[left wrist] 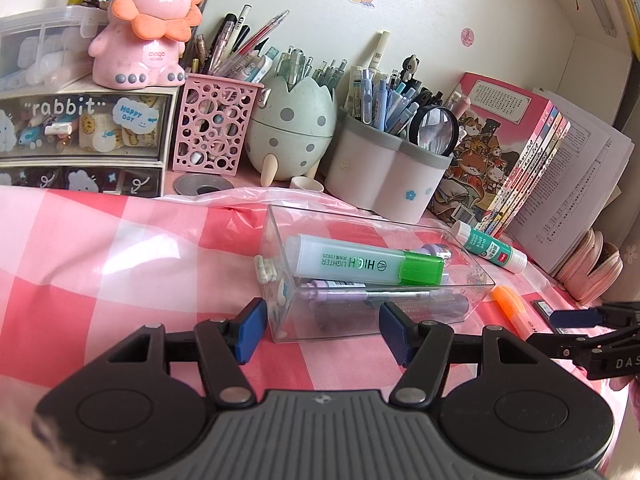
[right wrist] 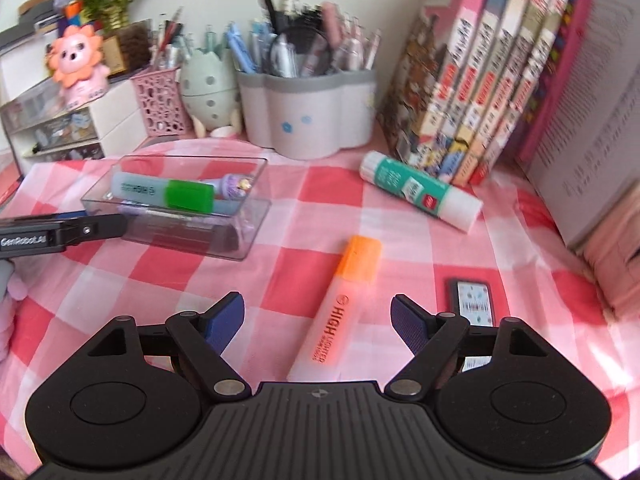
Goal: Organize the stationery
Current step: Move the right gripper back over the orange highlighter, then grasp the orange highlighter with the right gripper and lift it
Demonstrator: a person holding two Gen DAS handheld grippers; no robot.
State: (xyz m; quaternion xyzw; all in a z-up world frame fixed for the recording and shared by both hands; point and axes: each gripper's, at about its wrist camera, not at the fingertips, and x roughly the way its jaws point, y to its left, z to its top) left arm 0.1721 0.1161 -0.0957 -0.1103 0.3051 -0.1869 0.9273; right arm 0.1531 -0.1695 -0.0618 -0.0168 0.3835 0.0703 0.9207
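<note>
I'm pinching clear box [left wrist: 376, 280] with left gripper [left wrist: 322, 330], jaws narrow on its near wall | right gripper [right wrist: 318, 322] hanging wide-jawed around orange highlighter [right wrist: 344, 304] on cloth | risk: off-centre closing is squirting it toward glue stick [right wrist: 420, 190]

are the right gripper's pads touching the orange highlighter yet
Apart. In the right wrist view the orange highlighter lies on the checked cloth between the right gripper fingers, with cloth visible on both sides of it.
</note>
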